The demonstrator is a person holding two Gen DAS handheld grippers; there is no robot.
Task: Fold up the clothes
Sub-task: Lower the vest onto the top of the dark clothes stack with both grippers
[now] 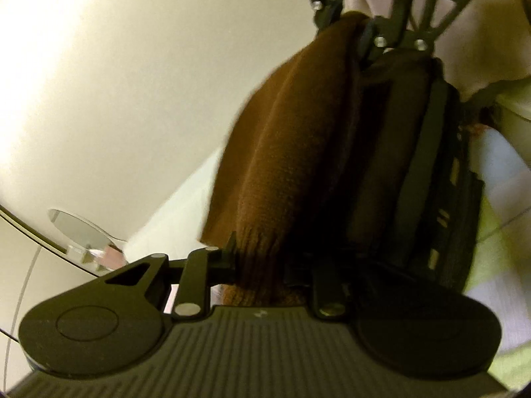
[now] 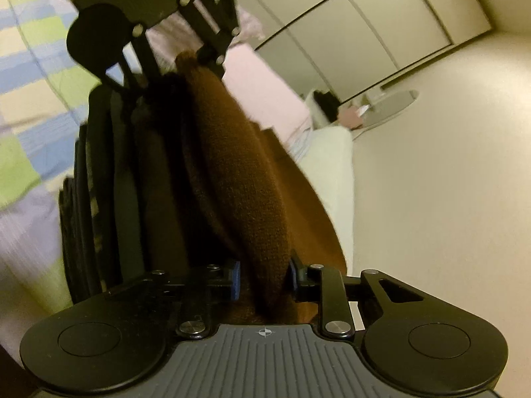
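Observation:
A brown knitted garment [image 1: 292, 152] hangs stretched in a bunched band between my two grippers, which face each other. In the left wrist view my left gripper [image 1: 262, 265] is shut on the near end of it, and my right gripper [image 1: 361, 33] pinches the far end at the top. The right wrist view shows the same brown garment [image 2: 239, 172] running up from my right gripper [image 2: 264, 282], which is shut on it. At the far end it reaches my left gripper [image 2: 189, 59]. A dark fold of the cloth hangs beside the band.
A quilt [image 2: 30, 106] checked in blue, green and cream lies to the left below the grippers. White bedding [image 2: 335, 152] and a pink item [image 2: 350, 117] sit to the right. Behind are pale wardrobe doors [image 2: 365, 23], a round glass disc [image 2: 395, 102] and a plain cream surface [image 1: 132, 83].

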